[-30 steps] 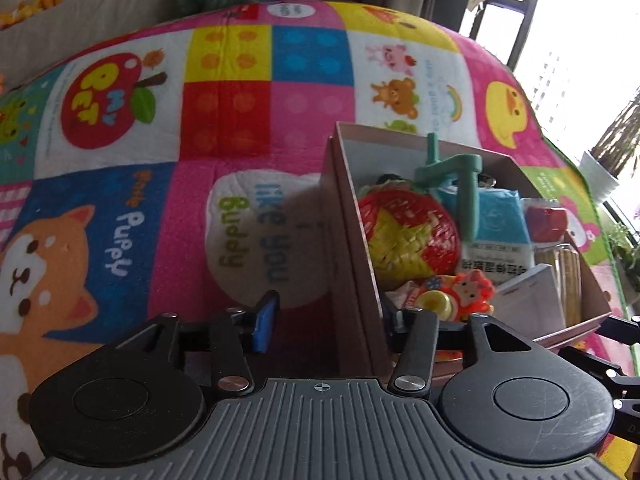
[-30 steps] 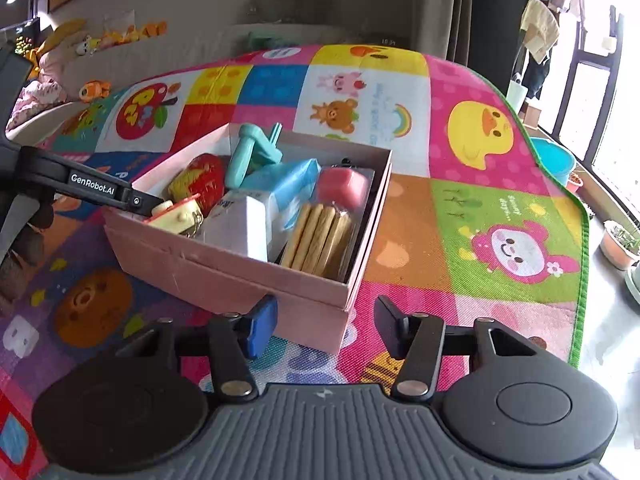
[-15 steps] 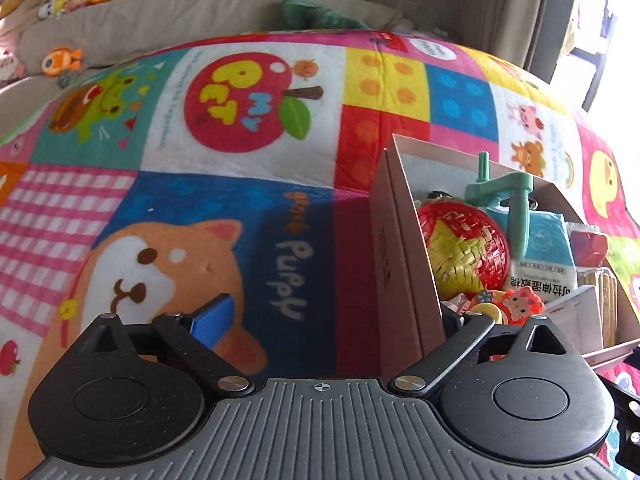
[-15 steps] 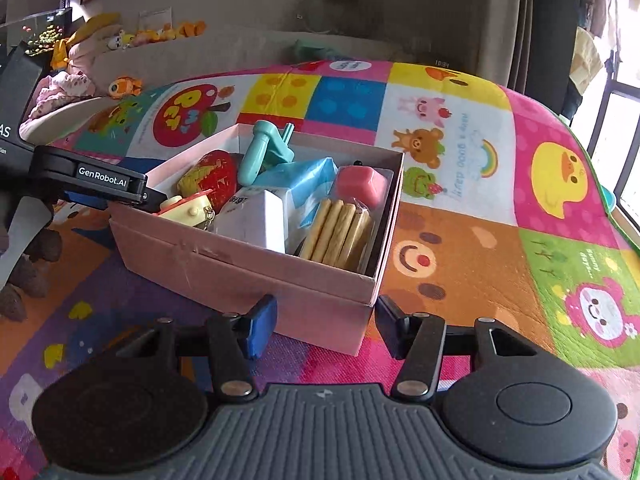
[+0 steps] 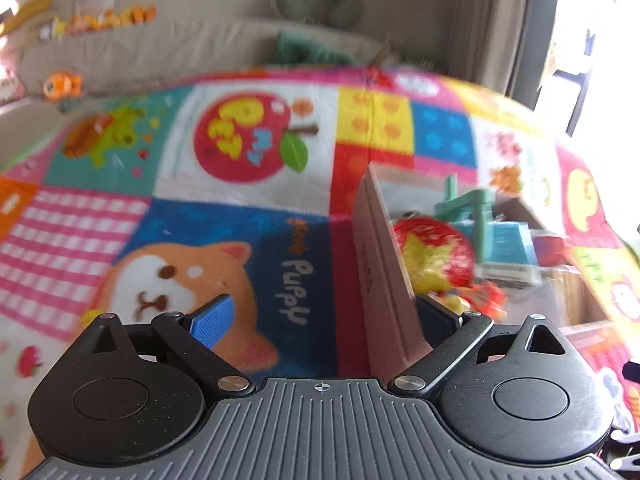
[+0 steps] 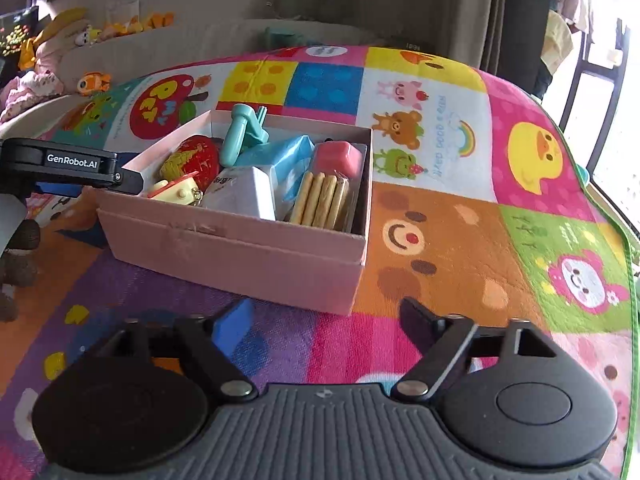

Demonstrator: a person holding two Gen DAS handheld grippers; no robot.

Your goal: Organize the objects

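Note:
A pink box [image 6: 240,248] sits on the colourful play mat. It holds a red woven ball [image 6: 192,158], a teal plastic hook [image 6: 240,132], a blue packet [image 6: 280,156], a white carton [image 6: 244,196], biscuit sticks [image 6: 324,200], a pink cube [image 6: 340,158] and a yellow toy [image 6: 176,192]. My left gripper [image 5: 324,316] is open, its jaws astride the box's left wall [image 5: 380,280]. It also shows at the left in the right wrist view [image 6: 76,166]. My right gripper [image 6: 326,320] is open and empty, just in front of the box.
The play mat [image 6: 460,220] spreads around the box, its green edge [image 6: 628,280] at the right. A beige sofa [image 6: 168,48] with plush toys [image 6: 132,22] stands behind. A window and curtain [image 6: 520,20] are at the far right.
My left gripper opened wide and swung left along the box's left wall, one jaw still inside. My right gripper backed away from the box and opened wider.

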